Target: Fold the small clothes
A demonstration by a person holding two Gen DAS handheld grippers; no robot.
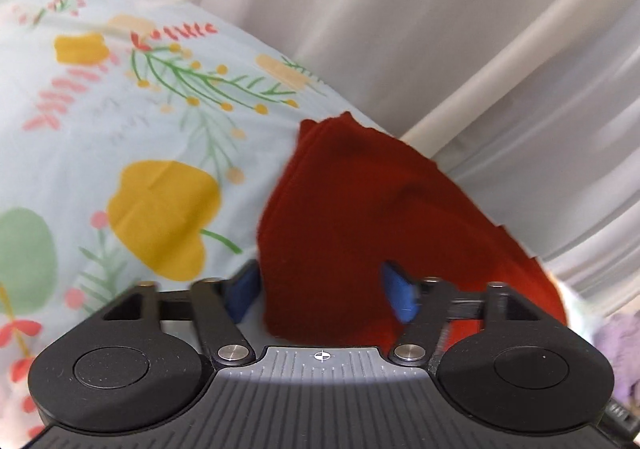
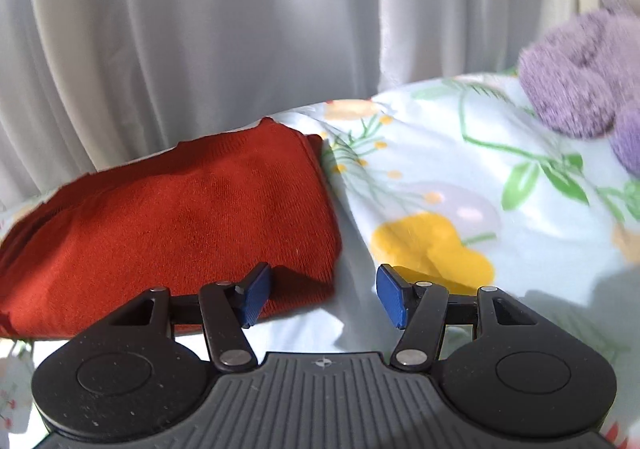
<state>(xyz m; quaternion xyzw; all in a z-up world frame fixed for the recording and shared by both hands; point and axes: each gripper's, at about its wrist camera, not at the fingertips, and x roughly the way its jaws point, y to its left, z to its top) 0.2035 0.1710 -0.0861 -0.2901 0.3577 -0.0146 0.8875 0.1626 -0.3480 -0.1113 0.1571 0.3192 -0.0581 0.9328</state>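
A folded rust-red knit garment [image 1: 360, 209] lies on the floral bedsheet [image 1: 120, 121]. My left gripper [image 1: 322, 295] straddles its near end. The left blue pad sits at the cloth's left edge, the right blue pad rests on top of the cloth, and red fabric fills the wide gap between them. In the right wrist view the same garment [image 2: 180, 217] lies flat at the left. My right gripper [image 2: 324, 293] stands open at its near right corner. Its left pad hovers over the corner, and only bedsheet [image 2: 440, 177] shows between the pads.
A white curtain [image 2: 200, 29] hangs right behind the bed, close to the garment's far edge. A purple plush toy [image 2: 580, 81] sits on the sheet at the far right and also shows as a purple plush patch [image 1: 616, 345] in the left wrist view.
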